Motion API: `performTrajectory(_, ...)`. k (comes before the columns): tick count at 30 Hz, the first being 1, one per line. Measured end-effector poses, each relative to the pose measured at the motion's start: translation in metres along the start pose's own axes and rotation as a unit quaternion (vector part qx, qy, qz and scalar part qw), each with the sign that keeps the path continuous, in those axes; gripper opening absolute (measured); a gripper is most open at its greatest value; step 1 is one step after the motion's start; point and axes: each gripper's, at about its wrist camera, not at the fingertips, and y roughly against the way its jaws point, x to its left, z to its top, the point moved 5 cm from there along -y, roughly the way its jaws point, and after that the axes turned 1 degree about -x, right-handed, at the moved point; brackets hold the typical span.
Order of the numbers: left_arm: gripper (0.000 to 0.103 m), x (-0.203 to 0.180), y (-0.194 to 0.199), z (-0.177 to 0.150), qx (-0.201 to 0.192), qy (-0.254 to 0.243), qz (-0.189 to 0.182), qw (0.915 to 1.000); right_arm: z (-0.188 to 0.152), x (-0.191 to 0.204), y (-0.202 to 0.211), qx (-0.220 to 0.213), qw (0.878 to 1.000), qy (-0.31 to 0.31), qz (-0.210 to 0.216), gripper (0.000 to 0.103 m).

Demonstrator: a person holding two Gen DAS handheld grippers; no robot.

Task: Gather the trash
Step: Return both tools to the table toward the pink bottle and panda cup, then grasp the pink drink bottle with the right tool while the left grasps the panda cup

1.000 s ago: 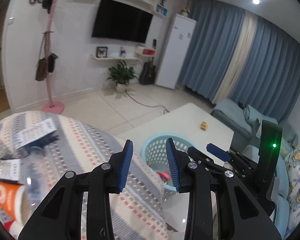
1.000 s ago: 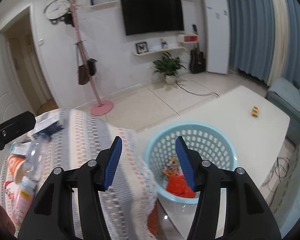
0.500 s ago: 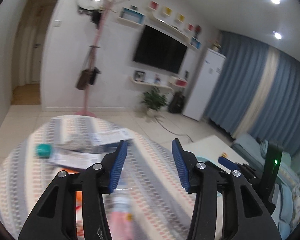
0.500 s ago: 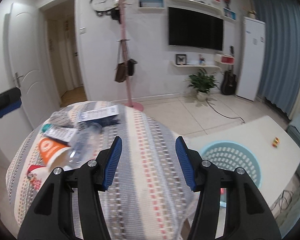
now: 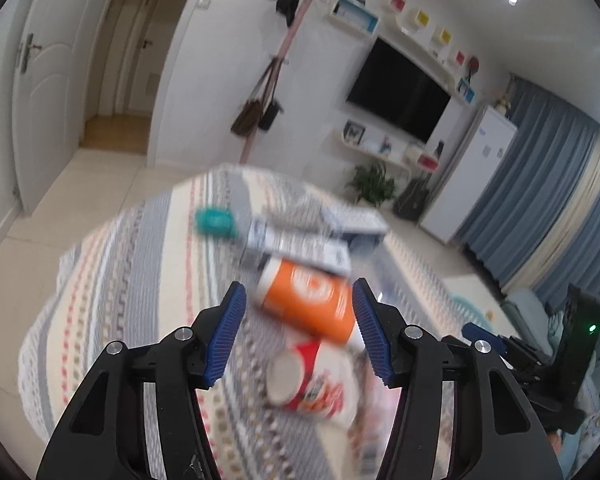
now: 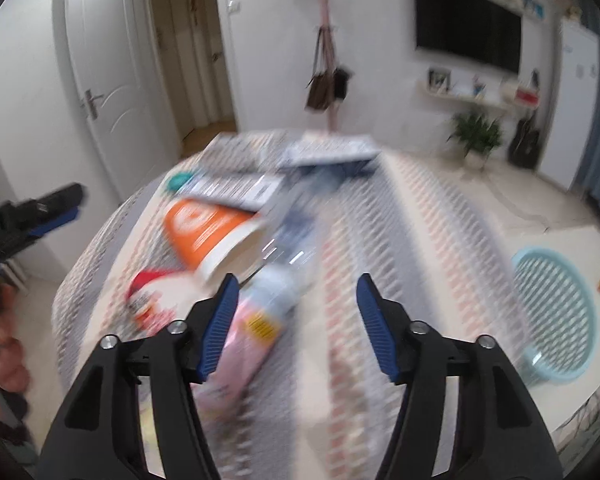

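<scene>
Striped cloth [image 5: 148, 280] covers the round table where the trash lies in a heap: an orange paper cup [image 5: 306, 300] on its side, a red-and-white cup [image 5: 300, 376] just beside it, and a clear plastic bottle [image 6: 276, 292]. Both the left gripper [image 5: 300, 332] and right gripper [image 6: 294, 328] are opening, nothing between their jaws. The cups look light and crushable, best pinched gently across the middle; the bottle is likely slick and may roll.

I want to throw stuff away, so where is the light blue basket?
In the right wrist view, the light blue plastic basket sits at the far right on the white table, beside the striped cloth.
</scene>
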Motion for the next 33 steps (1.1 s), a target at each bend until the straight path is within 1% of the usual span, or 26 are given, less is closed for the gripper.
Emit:
performTrajectory(1,0.056,0.002,-0.006,-0.009,0.013,-0.002,0.002,0.9999,-0.01,0.01,-0.004,0.016,1.0,-0.007,0.006,0.063)
performTrajectory(3,0.056,0.008,-0.015,-0.02,0.03,0.001,0.0,0.9996,-0.024,0.024,-0.008,0.035,0.999,-0.014,0.009,0.065)
performTrajectory(5,0.056,0.014,-0.022,-0.032,0.044,0.007,-0.004,0.999,-0.032,0.034,-0.013,0.055,0.998,-0.023,0.008,0.071)
performTrajectory(8,0.056,0.018,-0.032,-0.042,0.06,0.01,-0.011,0.9981,-0.042,0.039,-0.024,0.088,0.995,-0.043,0.001,0.072)
performTrajectory(11,0.057,0.017,-0.042,-0.049,0.079,0.003,-0.015,0.9968,-0.046,0.039,-0.032,0.107,0.992,-0.065,0.001,0.072)
performTrajectory(14,0.062,0.015,-0.053,-0.056,0.095,-0.001,-0.018,0.9953,-0.047,0.039,-0.036,0.112,0.992,-0.065,0.002,0.071)
performTrajectory(16,0.062,0.014,-0.06,-0.06,0.105,-0.002,-0.017,0.9943,-0.046,0.038,-0.035,0.109,0.992,-0.058,-0.006,0.067)
performTrajectory(18,0.064,0.013,-0.067,-0.064,0.116,-0.003,-0.018,0.993,-0.047,0.034,-0.034,0.114,0.992,-0.049,-0.01,0.052)
performTrajectory(20,0.065,0.012,-0.074,-0.068,0.13,-0.006,-0.014,0.9914,-0.047,0.028,-0.034,0.117,0.992,-0.042,-0.016,0.05)
performTrajectory(25,0.066,0.006,-0.081,-0.075,0.141,-0.006,-0.015,0.9899,-0.046,0.008,-0.031,0.115,0.992,-0.016,-0.04,0.05)
performTrajectory(27,0.066,0.002,-0.083,-0.077,0.141,-0.011,-0.005,0.99,-0.047,0.004,-0.029,0.113,0.993,-0.005,-0.044,0.05)
performTrajectory(28,0.064,-0.001,-0.083,-0.078,0.141,-0.014,0.0,0.9899,-0.047,0.004,-0.029,0.112,0.993,0.002,-0.045,0.05)
performTrajectory(29,0.058,-0.004,-0.083,-0.079,0.142,-0.015,0.0,0.9898,-0.048,0.004,-0.028,0.11,0.993,0.007,-0.047,0.05)
performTrajectory(32,0.054,-0.013,-0.08,-0.082,0.137,-0.023,0.015,0.9903,-0.05,0.006,-0.024,0.103,0.993,0.024,-0.047,0.049)
performTrajectory(33,0.053,-0.015,-0.079,-0.083,0.133,-0.025,0.018,0.9906,-0.051,0.006,-0.023,0.101,0.994,0.029,-0.041,0.049)
